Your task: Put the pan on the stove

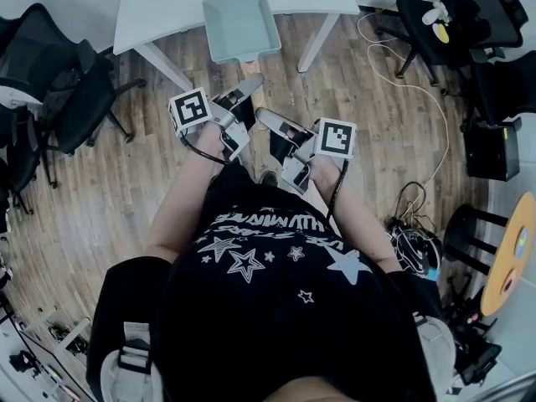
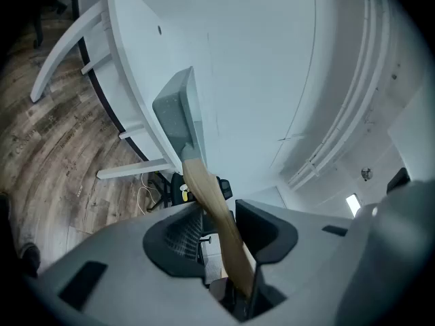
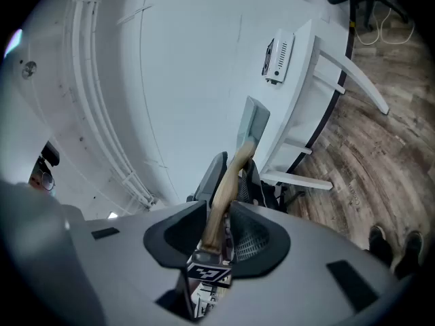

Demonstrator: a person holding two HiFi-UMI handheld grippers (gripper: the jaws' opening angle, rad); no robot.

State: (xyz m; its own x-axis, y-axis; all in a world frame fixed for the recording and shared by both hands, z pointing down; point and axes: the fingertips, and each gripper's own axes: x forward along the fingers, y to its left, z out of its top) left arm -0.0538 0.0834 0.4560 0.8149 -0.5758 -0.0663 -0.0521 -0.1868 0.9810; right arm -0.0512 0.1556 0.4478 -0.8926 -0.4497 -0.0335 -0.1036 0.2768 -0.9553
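Though unreadable, white shirt lettering point(image 1: 266, 222); pan handle point(image 2: 204, 189) in left tongs point(image 2: 223, 240).

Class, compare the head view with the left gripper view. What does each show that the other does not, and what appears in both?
Head view only: the person's star-printed shirt, the right gripper and black office chairs.

Left gripper view only: the left gripper closed on the wooden handle, seen close up, plus pipes running along the white wall.

Both: the pale blue pan, the white table and the wooden floor.
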